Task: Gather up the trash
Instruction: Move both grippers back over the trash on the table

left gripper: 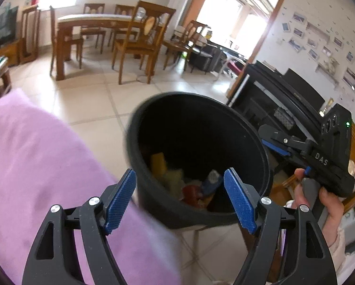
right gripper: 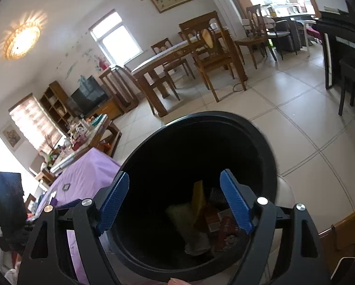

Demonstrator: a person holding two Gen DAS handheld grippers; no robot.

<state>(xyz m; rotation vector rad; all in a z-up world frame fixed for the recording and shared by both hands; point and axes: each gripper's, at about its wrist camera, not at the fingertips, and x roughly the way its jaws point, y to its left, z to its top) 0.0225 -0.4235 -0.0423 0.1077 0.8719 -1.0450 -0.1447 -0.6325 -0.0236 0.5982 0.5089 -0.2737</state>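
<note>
A black bin [left gripper: 153,204] holds mixed trash: a yellow piece [left gripper: 158,163], a pale yellow-green wad [left gripper: 175,180], a red item [left gripper: 191,193] and a blue-and-white wrapper [left gripper: 212,180]. The left gripper [left gripper: 179,199] is black with 2 blue, finely ribbed pads [left gripper: 120,199]; the right gripper [right gripper: 175,201] matches, black with blue textured pads [right gripper: 235,204]. A plain lilac-purple cloth [left gripper: 46,166] lies beside the bin. The floor [left gripper: 87,99] is cream tile with grey grout lines. The chairs [left gripper: 141,40] and table [left gripper: 65,35] are warm brown wood. The walls [right gripper: 70,0] are white.
</note>
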